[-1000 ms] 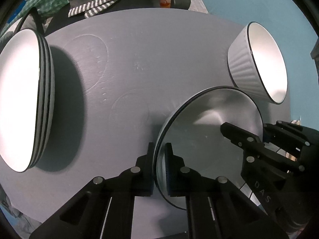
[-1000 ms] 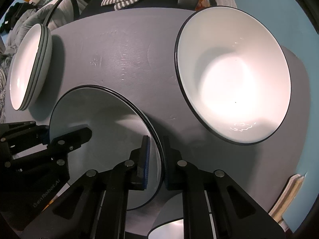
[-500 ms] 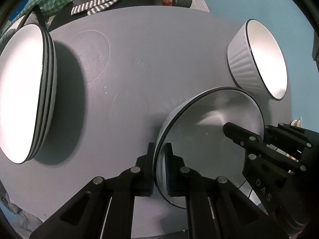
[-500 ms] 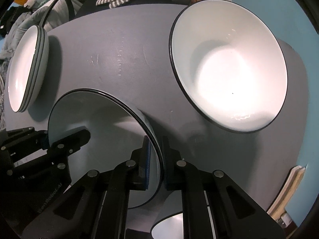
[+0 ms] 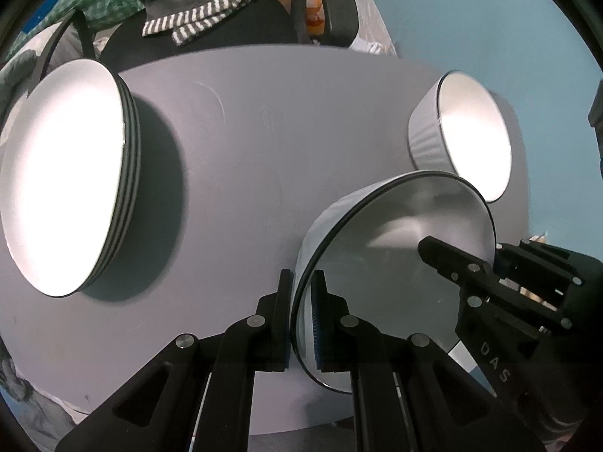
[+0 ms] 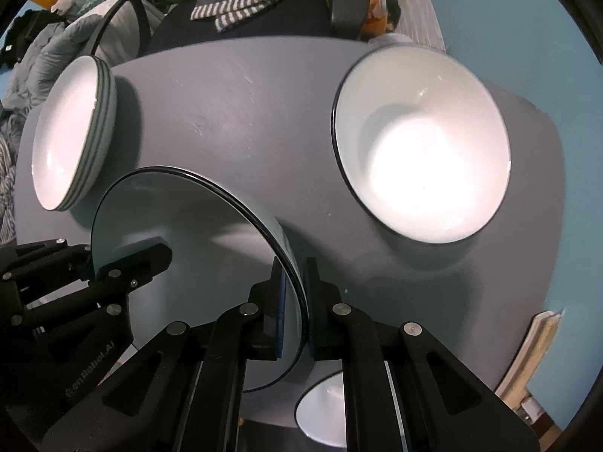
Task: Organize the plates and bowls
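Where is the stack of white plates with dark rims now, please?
The stack of white dark-rimmed plates lies at the left of the grey round table in both views, apart from the gripped plate.

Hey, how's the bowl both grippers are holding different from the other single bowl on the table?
The held bowl is clamped at its rim by the left gripper and right gripper; the free bowl sits untouched on the table. The held bowl lies in shadow, the free bowl is brightly lit. Both are white with dark rims.

Left gripper (image 5: 301, 316) and right gripper (image 6: 293, 293) are both pointing steeply downward, jaws clamping opposite rims of one bowl (image 5: 395, 263).
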